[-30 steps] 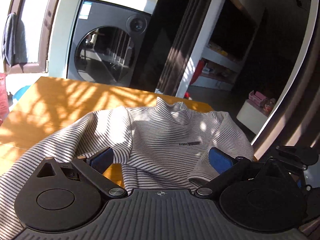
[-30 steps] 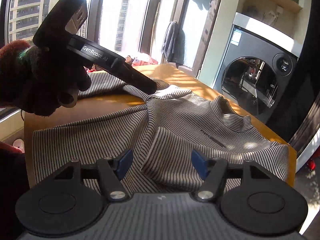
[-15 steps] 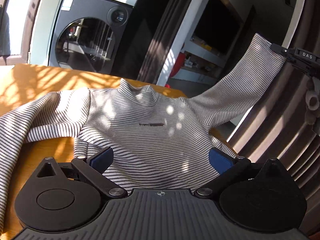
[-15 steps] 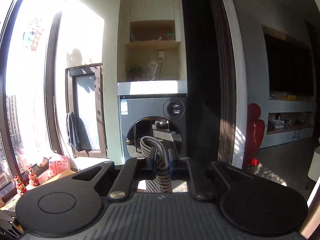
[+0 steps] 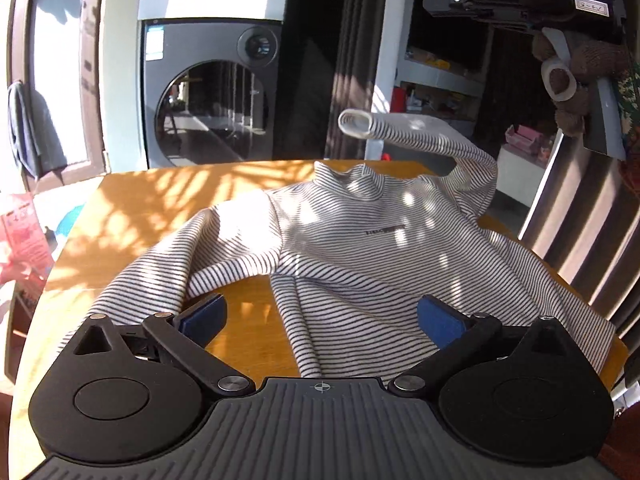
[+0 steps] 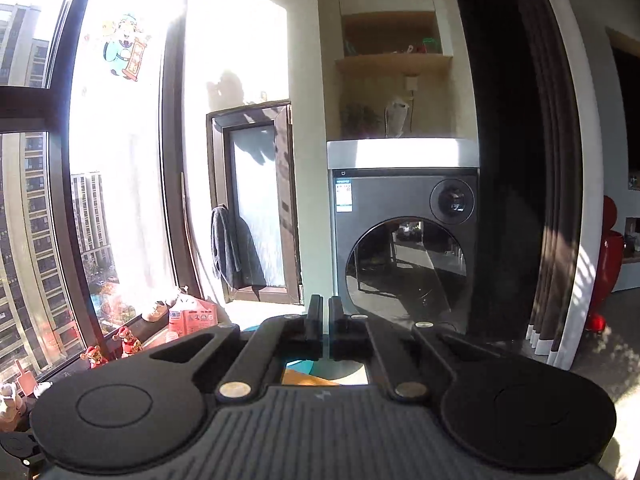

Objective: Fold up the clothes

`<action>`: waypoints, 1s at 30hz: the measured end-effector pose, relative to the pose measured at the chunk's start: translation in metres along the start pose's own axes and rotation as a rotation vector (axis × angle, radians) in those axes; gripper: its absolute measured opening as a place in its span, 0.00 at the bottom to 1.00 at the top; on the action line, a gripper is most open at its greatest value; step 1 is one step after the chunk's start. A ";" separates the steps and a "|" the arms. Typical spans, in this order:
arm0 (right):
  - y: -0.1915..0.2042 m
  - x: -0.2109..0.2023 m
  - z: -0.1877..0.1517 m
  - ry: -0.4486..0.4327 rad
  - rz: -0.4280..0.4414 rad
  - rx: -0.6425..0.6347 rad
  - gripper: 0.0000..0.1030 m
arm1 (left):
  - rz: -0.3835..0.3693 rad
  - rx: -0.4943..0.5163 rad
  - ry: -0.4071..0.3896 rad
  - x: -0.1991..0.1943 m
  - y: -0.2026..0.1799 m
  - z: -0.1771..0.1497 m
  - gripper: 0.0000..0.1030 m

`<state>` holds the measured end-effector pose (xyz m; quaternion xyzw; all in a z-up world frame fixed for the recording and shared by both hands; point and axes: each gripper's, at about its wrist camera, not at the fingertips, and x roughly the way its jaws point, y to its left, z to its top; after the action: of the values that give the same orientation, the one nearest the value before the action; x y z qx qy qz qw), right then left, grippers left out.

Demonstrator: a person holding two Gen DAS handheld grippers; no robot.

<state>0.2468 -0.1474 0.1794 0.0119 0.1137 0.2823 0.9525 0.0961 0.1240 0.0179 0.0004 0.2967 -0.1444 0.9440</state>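
A black-and-white striped turtleneck sweater [image 5: 360, 248] lies front up on the wooden table [image 5: 152, 208]. Its right sleeve [image 5: 420, 136] hangs in mid-air, cuff open, free of any gripper. Its left sleeve [image 5: 160, 280] lies across the table toward my left gripper. My left gripper [image 5: 320, 320] is open and empty, low over the sweater's hem. My right gripper [image 6: 324, 332] has its jaws nearly together with nothing between them; it is held high and shows at the upper right of the left wrist view [image 5: 440, 2]. The right wrist view looks at the room, not the sweater.
A grey washing machine [image 5: 208, 92] stands behind the table. Dark curtains [image 5: 580, 232] hang at the right table edge. A window and door [image 6: 256, 216] are at the left, with red items [image 5: 20, 240] on the sill.
My right gripper lifted the right sleeve, then let it go; the sleeve now flies free over the collar. The right gripper stays high. The left gripper stayed open near the hem.
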 end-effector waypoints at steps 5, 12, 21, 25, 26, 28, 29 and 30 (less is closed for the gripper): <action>0.024 0.032 -0.016 0.069 0.055 -0.047 0.07 | 0.055 0.022 0.007 -0.018 0.019 -0.013 1.00; 0.070 0.062 -0.129 0.411 -0.025 -0.562 0.44 | 0.007 -0.081 0.029 -0.002 0.029 -0.014 1.00; 0.011 0.010 -0.150 0.340 -0.156 -0.479 0.45 | -0.204 -0.168 0.004 0.023 0.008 0.012 1.00; -0.011 -0.023 -0.154 0.297 -0.223 -0.446 0.48 | -0.267 -0.278 0.008 0.071 0.003 0.050 0.91; -0.015 -0.029 -0.157 0.293 -0.223 -0.422 0.49 | -0.261 -0.290 0.013 0.085 0.001 0.059 0.77; -0.021 -0.039 -0.164 0.282 -0.216 -0.395 0.49 | -0.191 -0.293 0.042 0.118 -0.006 0.075 0.71; -0.022 -0.039 -0.167 0.284 -0.218 -0.392 0.50 | -0.152 -0.292 0.059 0.135 -0.009 0.081 0.71; -0.024 -0.039 -0.169 0.286 -0.220 -0.388 0.51 | -0.113 -0.287 0.077 0.150 -0.012 0.085 0.71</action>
<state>0.1897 -0.1957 0.0212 -0.2232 0.1914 0.1922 0.9363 0.2580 0.0647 0.0043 -0.1457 0.3500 -0.1533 0.9126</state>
